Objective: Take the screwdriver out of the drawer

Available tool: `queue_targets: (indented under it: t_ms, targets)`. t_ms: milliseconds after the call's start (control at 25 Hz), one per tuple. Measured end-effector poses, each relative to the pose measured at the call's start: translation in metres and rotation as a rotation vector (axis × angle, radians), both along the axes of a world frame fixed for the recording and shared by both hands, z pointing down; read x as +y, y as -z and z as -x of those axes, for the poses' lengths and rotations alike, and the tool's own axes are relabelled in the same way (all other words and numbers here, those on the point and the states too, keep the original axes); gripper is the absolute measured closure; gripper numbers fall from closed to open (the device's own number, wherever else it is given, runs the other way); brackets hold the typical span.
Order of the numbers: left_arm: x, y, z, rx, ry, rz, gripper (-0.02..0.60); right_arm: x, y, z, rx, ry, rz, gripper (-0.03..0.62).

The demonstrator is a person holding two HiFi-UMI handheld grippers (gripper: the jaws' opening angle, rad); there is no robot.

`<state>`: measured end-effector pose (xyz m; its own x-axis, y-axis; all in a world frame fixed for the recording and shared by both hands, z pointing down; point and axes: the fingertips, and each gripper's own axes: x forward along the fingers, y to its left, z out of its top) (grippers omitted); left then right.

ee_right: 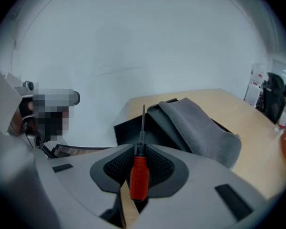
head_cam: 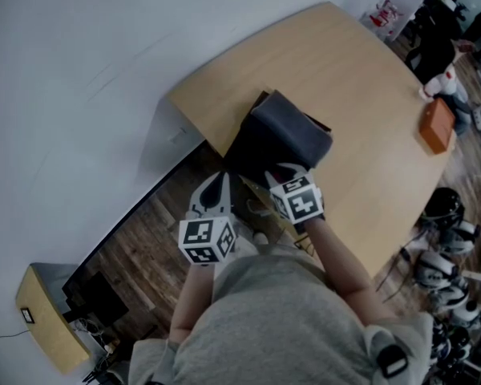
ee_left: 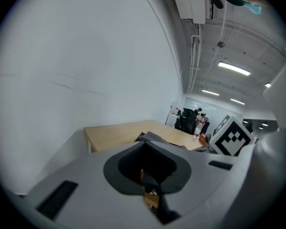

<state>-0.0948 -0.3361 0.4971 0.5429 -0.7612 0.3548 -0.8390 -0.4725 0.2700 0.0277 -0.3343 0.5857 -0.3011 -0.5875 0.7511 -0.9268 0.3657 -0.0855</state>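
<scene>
Pale desk (head_cam: 361, 95) meets a white wall. The right gripper (ee_right: 142, 149) has its fingers clamped on the screwdriver (ee_right: 138, 175) at its red handle, shaft pointing toward the drawer (ee_right: 131, 128). The left gripper (ee_left: 145, 166) is closed and empty. The tool looks light, stiff and smooth, so the handle is best.

My screwdriver (ee_right: 138, 175): smooth red plastic handle, dark metal shaft. Right gripper (ee_right: 140, 148) pads (ee_right: 115, 167): ribbed, matt black. Cloth (ee_right: 196, 130): soft matt grey. Table (ee_right: 238, 109): smooth pale wood.
</scene>
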Motion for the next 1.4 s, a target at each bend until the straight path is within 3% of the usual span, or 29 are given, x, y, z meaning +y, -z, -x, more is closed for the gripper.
queue_targets:
  t_ms: [920, 1400]
  targets:
    - [0.064, 0.002, -0.023, 0.006, 0.004, -0.032, 0.581, 0.066, 0.055, -0.018, -0.079, -0.066, -0.197, 0.514]
    - [0.077, 0.003, -0.025, 0.002, 0.008, -0.036, 0.581, 0.079, 0.067, -0.016, -0.084, -0.06, -0.25, 0.514]
